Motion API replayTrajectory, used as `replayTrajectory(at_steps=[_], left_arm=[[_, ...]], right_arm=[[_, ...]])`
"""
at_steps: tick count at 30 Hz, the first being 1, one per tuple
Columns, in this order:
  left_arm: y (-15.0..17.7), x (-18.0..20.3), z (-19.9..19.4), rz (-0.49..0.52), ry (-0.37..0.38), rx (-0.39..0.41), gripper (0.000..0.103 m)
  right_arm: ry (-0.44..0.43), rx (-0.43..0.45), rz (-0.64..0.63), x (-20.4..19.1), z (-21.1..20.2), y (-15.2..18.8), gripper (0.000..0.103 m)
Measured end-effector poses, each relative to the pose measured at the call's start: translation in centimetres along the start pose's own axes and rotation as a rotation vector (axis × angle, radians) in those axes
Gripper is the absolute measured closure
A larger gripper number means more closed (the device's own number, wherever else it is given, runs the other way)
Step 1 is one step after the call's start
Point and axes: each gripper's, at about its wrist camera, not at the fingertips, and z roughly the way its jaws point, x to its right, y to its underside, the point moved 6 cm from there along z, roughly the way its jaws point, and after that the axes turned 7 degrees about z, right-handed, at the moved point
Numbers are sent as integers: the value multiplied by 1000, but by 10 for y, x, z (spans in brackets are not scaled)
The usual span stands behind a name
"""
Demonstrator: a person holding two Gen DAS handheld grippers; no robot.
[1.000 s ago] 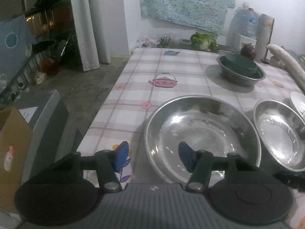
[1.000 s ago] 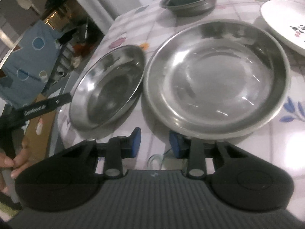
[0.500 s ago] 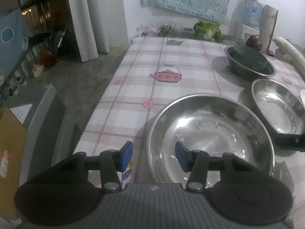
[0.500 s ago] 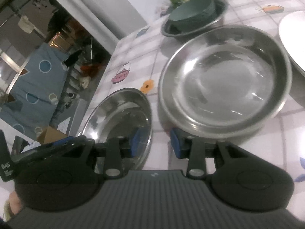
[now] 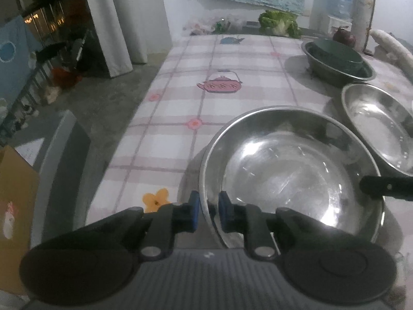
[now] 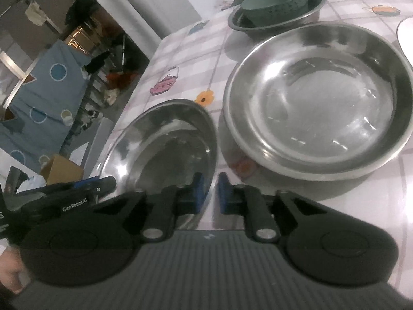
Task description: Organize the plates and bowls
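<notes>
Now we log both grippers, left gripper and right gripper, jaws just closed from wide onto opposite rims of near steel bowl, second bowl at two o'clock: lift ready.

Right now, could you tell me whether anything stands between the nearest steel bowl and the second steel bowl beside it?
Nothing visible does: only a narrow strip of bare tablecloth separates the nearest steel bowl from the second steel bowl.
</notes>
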Motion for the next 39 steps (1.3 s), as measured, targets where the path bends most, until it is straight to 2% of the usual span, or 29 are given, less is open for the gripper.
replayTrajectory(at_steps=[11,18,22,39], left_arm=[[34,25,-34,17,101,-18,86],[52,50,-52,41,179,-23,85],[52,56,-50,57,179,-25,82],[44,54,-35,23,184,-54,83]], right_arm=[[35,-43,-27,15,-39,29,92],[72,-22,-4,35,-69,45,92],[81,-7,13,44,-75,50,91],[72,20,73,48,-60,41,91]])
